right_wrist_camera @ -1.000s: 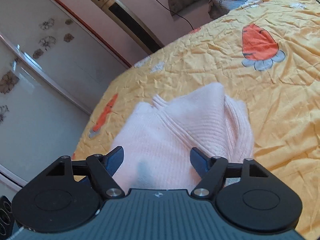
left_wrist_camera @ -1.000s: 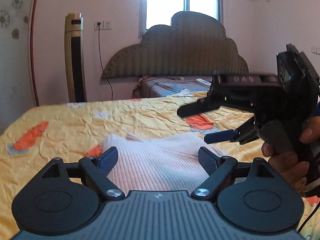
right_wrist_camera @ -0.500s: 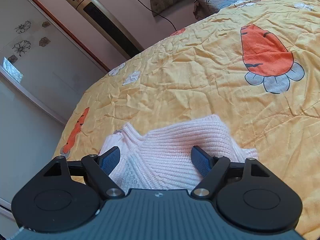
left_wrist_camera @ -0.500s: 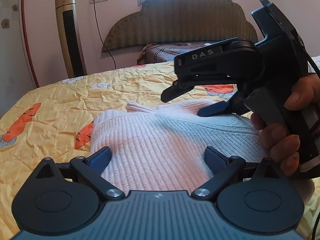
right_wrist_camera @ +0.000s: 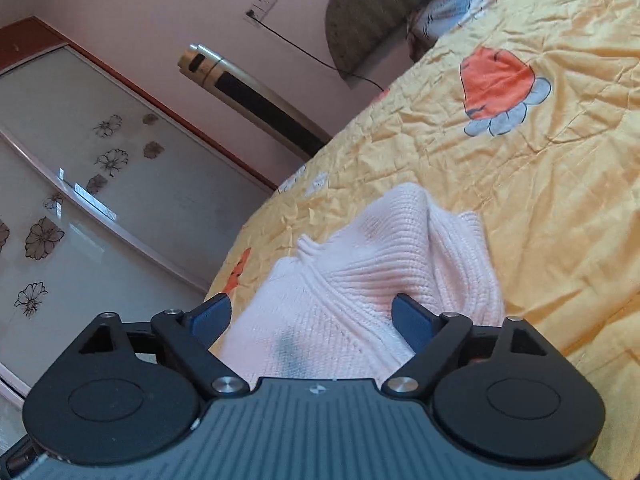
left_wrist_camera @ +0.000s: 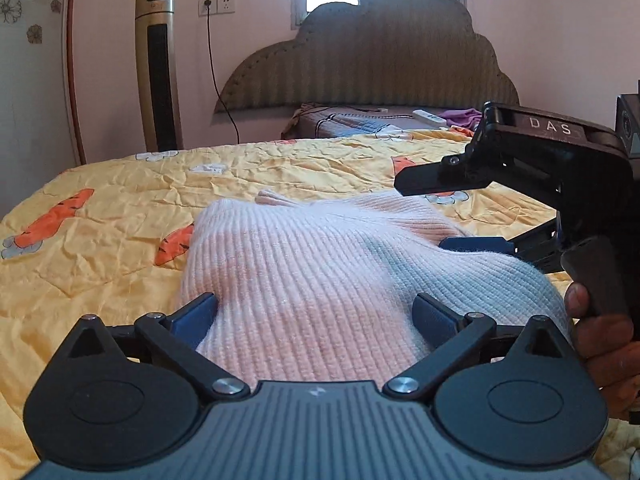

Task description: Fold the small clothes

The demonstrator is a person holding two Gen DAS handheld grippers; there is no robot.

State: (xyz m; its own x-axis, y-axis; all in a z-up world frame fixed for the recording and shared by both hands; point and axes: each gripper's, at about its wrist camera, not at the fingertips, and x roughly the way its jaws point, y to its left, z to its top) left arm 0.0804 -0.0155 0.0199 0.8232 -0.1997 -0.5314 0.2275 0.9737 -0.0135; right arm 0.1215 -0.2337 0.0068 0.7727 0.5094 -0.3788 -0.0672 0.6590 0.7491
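Observation:
A pale pink ribbed knit sweater (left_wrist_camera: 320, 256) lies bunched on the yellow bedspread (left_wrist_camera: 100, 240). My left gripper (left_wrist_camera: 316, 312) stands low over its near edge. Its jaws are wide and still opening, with the knit bulging up between the blue pads. My right gripper (left_wrist_camera: 444, 212) comes in from the right, held by a hand (left_wrist_camera: 600, 340). One finger is above the sweater's right side and the other lies at its edge. In the right wrist view the right gripper (right_wrist_camera: 312, 314) straddles a raised fold of the sweater (right_wrist_camera: 380, 264), jaws apart and opening.
The bedspread (right_wrist_camera: 540, 200) with orange carrot prints spreads far and right. A tower fan (left_wrist_camera: 156, 72) and a wall socket with a cord stand past the bed's left edge. Behind are a padded headboard (left_wrist_camera: 380, 60) and, to the right wrist's left, a sliding wardrobe door (right_wrist_camera: 80, 200).
Both grippers have sunk toward the sweater. The left jaws have spread wider around the knit. The right gripper first swung in over the sweater, then drew back to its right side.

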